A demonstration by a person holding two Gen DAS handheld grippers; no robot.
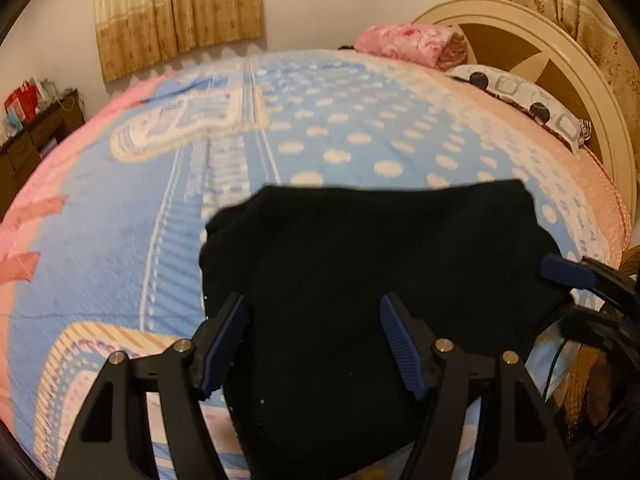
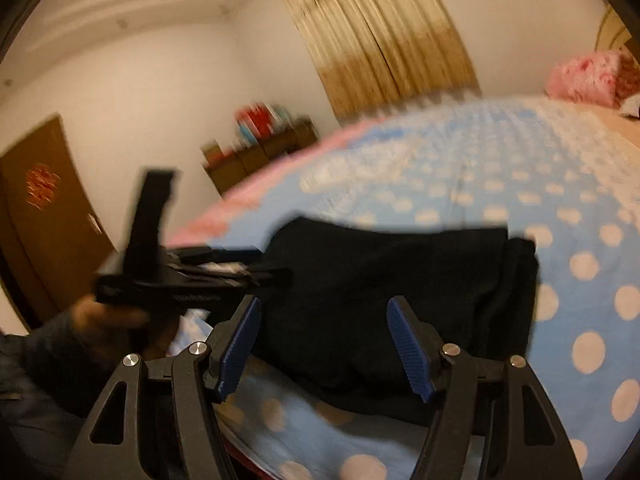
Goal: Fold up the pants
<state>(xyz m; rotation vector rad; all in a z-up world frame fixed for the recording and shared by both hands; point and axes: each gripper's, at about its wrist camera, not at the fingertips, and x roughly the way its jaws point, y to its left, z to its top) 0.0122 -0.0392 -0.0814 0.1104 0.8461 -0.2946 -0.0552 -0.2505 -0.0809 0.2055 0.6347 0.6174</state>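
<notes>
The black pants [image 1: 360, 280] lie folded into a compact rectangle on the blue polka-dot bedspread [image 1: 320, 128]; they also show in the right wrist view [image 2: 380, 300]. My left gripper [image 1: 314, 344] is open above the near part of the pants, holding nothing. My right gripper [image 2: 324, 344] is open over the pants' near edge, also empty. The right gripper's blue pad [image 1: 564, 270] shows at the pants' right side in the left wrist view. The left gripper's body [image 2: 160, 272] shows at the pants' left side in the right wrist view, which is blurred.
A pink folded blanket [image 1: 412, 42] and a patterned pillow [image 1: 524, 100] lie by the round headboard [image 1: 560, 64]. A dark cabinet [image 1: 36, 132] stands left of the bed. Curtains [image 1: 176, 12] hang behind. A brown door [image 2: 44, 216] is at far left.
</notes>
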